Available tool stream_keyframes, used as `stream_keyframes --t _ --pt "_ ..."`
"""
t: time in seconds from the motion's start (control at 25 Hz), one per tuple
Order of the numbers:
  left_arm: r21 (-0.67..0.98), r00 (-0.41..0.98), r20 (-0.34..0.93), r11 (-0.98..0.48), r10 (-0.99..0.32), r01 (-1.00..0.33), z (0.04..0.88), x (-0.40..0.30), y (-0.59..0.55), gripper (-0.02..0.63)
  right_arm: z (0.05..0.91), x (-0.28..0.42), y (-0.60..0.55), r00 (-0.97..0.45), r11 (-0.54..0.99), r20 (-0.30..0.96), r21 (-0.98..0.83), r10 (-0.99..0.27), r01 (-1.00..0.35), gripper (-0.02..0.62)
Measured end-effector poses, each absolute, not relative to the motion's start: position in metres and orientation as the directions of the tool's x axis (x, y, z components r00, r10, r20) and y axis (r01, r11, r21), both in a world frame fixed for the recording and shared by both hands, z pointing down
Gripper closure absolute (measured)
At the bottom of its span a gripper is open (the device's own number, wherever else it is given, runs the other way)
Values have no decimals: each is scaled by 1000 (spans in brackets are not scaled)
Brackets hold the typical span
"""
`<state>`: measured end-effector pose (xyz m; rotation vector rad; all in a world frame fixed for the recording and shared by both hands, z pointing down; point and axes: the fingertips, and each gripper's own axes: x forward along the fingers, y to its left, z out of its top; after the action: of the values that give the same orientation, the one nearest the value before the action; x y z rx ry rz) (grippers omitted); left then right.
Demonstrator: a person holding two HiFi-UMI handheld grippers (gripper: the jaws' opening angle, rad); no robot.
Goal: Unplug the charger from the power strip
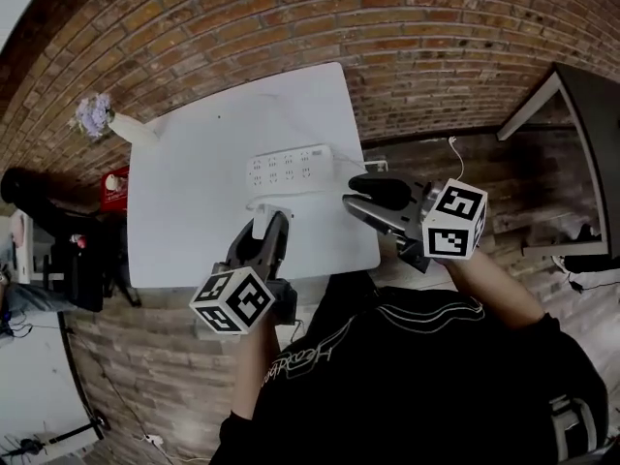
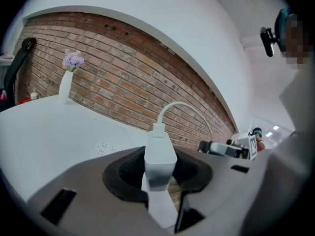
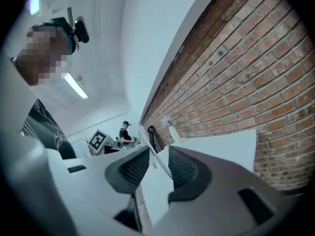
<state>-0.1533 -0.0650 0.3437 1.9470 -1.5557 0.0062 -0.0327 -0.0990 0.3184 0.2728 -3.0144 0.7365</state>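
Brick wall (image 1: 387, 27), white table (image 1: 194, 201), power strip (image 1: 288, 170), vase (image 1: 131, 129); left fingers (image 2: 123, 178) clamped on charger (image 2: 160, 154); right fingers (image 3: 135, 168) apart

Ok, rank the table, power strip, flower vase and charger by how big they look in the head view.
1. table
2. power strip
3. flower vase
4. charger; it is partly hidden and nearer the camera, so its place against the flower vase is unsure.

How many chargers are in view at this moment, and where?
1. The white charger is clamped in the left gripper, held clear of the power strip on the table. The strip's visible sockets look empty; none seems hidden.
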Motion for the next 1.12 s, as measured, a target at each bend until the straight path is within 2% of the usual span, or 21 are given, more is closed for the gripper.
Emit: stream_keyframes --t 0.2,0.44,0.84,1.12 --pt "477 289 363 -90 -886 -874 331 -137 -35 471 305 -16 -63 -992 903 38 -413 -117 -122 494" --pt "459 272 348 -90 -897 -884 316 -118 -14 471 296 2 -40 -997 917 18 -391 -78 -78 545" --pt "396 252 342 -104 -905 -912 294 -96 -5 471 292 17 -30 -998 908 -1 -414 -70 -63 588" --pt "382 245 337 -106 -909 -918 289 -91 7 471 292 18 -18 -998 912 1 -407 -63 -58 589"
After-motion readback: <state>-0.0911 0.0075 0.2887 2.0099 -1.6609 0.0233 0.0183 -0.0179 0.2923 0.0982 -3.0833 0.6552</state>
